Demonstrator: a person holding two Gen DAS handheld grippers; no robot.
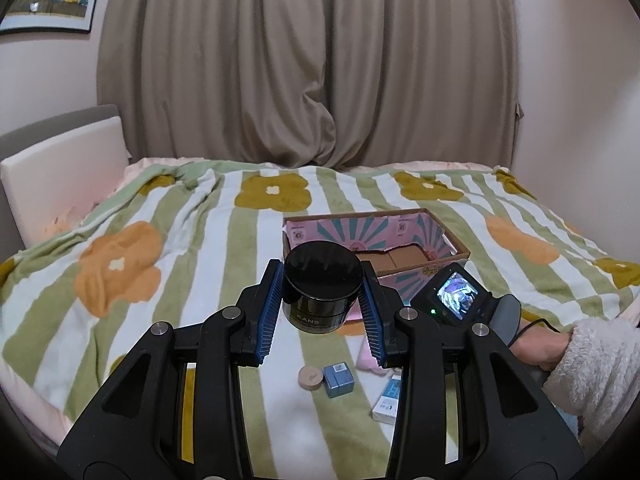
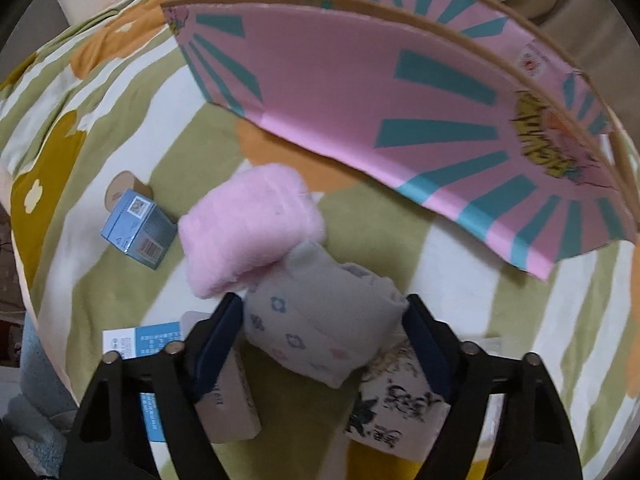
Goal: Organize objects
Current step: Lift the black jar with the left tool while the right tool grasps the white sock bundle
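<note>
My left gripper (image 1: 322, 300) is shut on a black round jar (image 1: 320, 286) marked KANS and holds it above the bed, in front of the pink-and-teal cardboard box (image 1: 404, 227). My right gripper (image 2: 324, 328) is shut on a folded grey sock bundle with small flowers (image 2: 320, 320), just above the blanket. A pink fluffy bundle (image 2: 248, 224) lies touching it, in front of the box's near wall (image 2: 360, 92). The right gripper's body and screen show in the left wrist view (image 1: 456, 294).
On the striped flower blanket (image 1: 180, 240) lie a small blue box (image 2: 138, 228), a round tan lid (image 2: 122, 188), a blue-and-white carton (image 2: 152, 344), a beige box (image 2: 228, 400) and a floral packet (image 2: 396, 412). Curtains hang behind the bed.
</note>
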